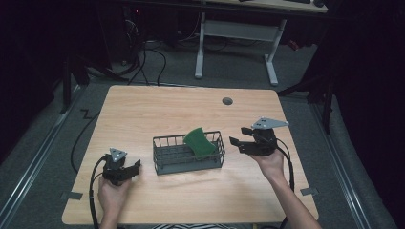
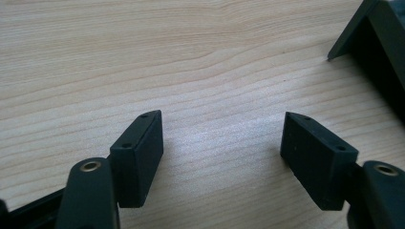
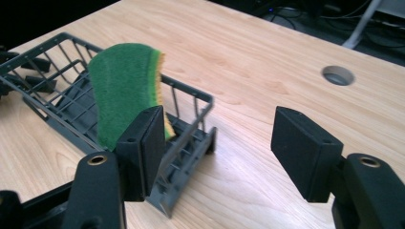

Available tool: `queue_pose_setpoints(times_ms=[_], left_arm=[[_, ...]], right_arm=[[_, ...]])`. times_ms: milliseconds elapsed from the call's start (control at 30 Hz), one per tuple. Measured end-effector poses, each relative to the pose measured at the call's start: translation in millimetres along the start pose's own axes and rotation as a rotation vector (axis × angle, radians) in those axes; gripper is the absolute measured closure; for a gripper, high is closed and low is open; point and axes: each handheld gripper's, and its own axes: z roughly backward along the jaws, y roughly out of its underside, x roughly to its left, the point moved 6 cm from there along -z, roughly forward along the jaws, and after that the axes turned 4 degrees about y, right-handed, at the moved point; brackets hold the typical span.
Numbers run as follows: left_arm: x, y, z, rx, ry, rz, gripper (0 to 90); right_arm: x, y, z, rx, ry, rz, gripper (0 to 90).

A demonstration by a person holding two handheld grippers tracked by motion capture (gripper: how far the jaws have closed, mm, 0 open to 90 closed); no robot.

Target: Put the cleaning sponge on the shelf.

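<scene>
A dark grey wire basket (image 1: pixel 168 164) stands in the middle of the wooden table. A green sponge with a yellow underside (image 1: pixel 199 141) leans inside its right end, sticking up above the rim; in the right gripper view the sponge (image 3: pixel 122 90) rests against the basket wall (image 3: pixel 191 102). My right gripper (image 1: pixel 239 137) hovers just right of the basket, open, with nothing between its jaws (image 3: pixel 217 148). My left gripper (image 1: pixel 133 170) sits low on the table left of the basket, open over bare wood (image 2: pixel 222 143), with a basket corner (image 2: pixel 377 43) at the upper right.
A round grey cable hole (image 1: pixel 227 101) lies in the table toward the far edge. A white-legged desk (image 1: pixel 236 33) stands beyond the table. Cables trail from both grippers off the near edge.
</scene>
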Motion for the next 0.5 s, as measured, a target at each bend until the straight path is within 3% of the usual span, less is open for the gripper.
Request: queue_pose_setpoints(times_ms=[167, 500], left_arm=[[-0.1, 0.0, 0.0, 0.0, -0.001, 0.001, 31.6], [-0.2, 0.2, 0.2, -0.001, -0.002, 0.005, 31.8]], right_arm=[[-13.6, 5.3, 16.8, -0.028, 0.032, -0.03, 38.3], [-44.2, 33.6, 35.7, -0.034, 0.079, -0.107, 38.4]])
